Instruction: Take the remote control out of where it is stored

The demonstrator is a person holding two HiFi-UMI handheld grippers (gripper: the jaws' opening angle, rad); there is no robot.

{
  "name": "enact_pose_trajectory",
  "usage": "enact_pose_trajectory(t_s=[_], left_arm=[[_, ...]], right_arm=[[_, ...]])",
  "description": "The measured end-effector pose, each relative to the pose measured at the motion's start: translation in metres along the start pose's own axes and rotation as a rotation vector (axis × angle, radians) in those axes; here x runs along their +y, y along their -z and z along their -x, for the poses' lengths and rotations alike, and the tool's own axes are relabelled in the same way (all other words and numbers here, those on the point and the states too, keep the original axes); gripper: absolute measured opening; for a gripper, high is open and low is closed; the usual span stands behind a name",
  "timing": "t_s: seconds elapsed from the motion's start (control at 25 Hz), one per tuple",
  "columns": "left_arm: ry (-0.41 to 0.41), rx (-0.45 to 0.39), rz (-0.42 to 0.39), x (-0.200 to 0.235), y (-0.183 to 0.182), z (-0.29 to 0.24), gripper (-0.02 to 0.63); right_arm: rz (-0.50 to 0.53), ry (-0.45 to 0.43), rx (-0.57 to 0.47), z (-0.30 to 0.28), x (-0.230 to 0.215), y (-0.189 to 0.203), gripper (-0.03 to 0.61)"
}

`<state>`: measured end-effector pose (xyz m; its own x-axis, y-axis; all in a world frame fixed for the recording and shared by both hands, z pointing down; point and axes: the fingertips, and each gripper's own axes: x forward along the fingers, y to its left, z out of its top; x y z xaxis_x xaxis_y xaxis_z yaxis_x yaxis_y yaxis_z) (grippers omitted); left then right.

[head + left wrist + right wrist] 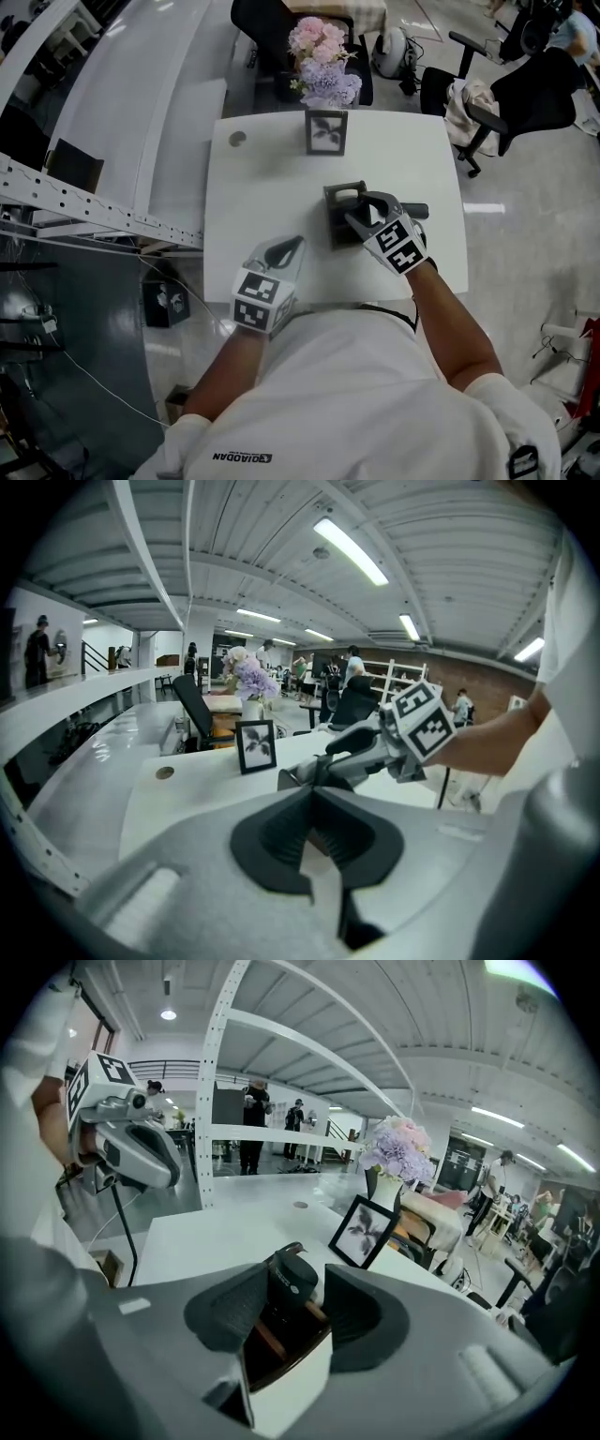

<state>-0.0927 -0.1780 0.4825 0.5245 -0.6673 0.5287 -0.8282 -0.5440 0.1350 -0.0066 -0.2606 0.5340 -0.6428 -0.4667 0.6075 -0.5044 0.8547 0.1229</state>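
Jaws of the right gripper point(293, 1285) stood apart around the remote control point(287, 1277), which sat upright in a dark holder point(281, 1342).

Only the remote's rounded dark top showed between the pads. It lay close against one pad with a gap to the other, and the rest of it was sunk out of sight in the holder. In the head view this gripper covered the remote and part of the holder, and a dark bar point(418, 211) just to its right could not be identified. The holder stood mid-table point(253, 178), with a picture frame point(361, 1232) beyond it and flowers point(398, 1152) behind that. The left gripper point(314, 791) rested low over the near part of the table, its jaws together on nothing.
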Motion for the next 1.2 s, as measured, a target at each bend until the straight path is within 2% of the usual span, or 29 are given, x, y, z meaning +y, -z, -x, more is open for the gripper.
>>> enact_pose_trajectory(t_s=[0.32, 0.4, 0.56, 0.8, 1.2], left_arm=[[-0.02, -0.004, 0.022, 0.008, 0.001, 0.0, 0.003], [-0.024, -0.006, 0.027, 0.009, 0.0, 0.0, 0.003], [-0.03, -0.01, 0.034, 0.01, 0.001, -0.001, 0.003], [-0.031, -0.019, 0.031, 0.009, 0.001, -0.003, 0.003], [-0.027, -0.03, 0.024, 0.007, -0.001, 0.0, 0.003]], right_arm=[[0.031, -0.073, 0.044, -0.018, 0.002, 0.005, 0.19], [0.04, -0.085, 0.049, -0.019, 0.003, 0.006, 0.156], [0.043, -0.098, 0.042, -0.017, 0.005, 0.006, 0.133], [-0.019, -0.125, 0.032, -0.011, 0.008, 0.006, 0.107], [-0.078, -0.097, -0.048, 0.018, 0.0, -0.021, 0.1]])
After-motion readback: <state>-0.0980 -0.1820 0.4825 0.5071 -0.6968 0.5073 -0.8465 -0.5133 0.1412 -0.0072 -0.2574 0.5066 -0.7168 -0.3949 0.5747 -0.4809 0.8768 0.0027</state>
